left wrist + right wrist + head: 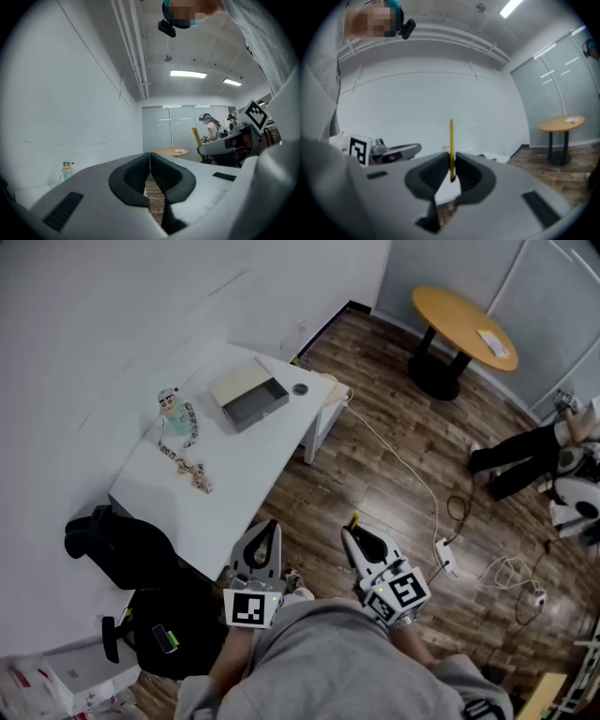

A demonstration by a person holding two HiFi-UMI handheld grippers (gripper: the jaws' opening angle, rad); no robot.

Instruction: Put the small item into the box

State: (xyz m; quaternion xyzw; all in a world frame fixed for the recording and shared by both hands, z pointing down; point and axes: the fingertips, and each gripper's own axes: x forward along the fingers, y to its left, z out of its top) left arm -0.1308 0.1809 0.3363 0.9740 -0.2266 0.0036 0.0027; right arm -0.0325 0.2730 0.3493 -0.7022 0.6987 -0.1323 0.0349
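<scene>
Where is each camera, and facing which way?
Head view: on the person's head, aimed down at the white table; left claw, right claw show.
Left gripper view: on the left claw, facing the glass wall; its shut jaws show.
Right gripper view: on the right claw, facing a white wall; jaws pinch a yellow stick.
All share the round wooden table.

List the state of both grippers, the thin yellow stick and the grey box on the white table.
Left gripper: jaws together, nothing between them.
Right gripper: shut on the thin yellow stick.
Thin yellow stick: clamped between the pads, end poking beyond the jaws.
Grey rectangular box: open, cream lid folded back, looks empty.
Small cartoon figurine: standing upright on the white table.
</scene>
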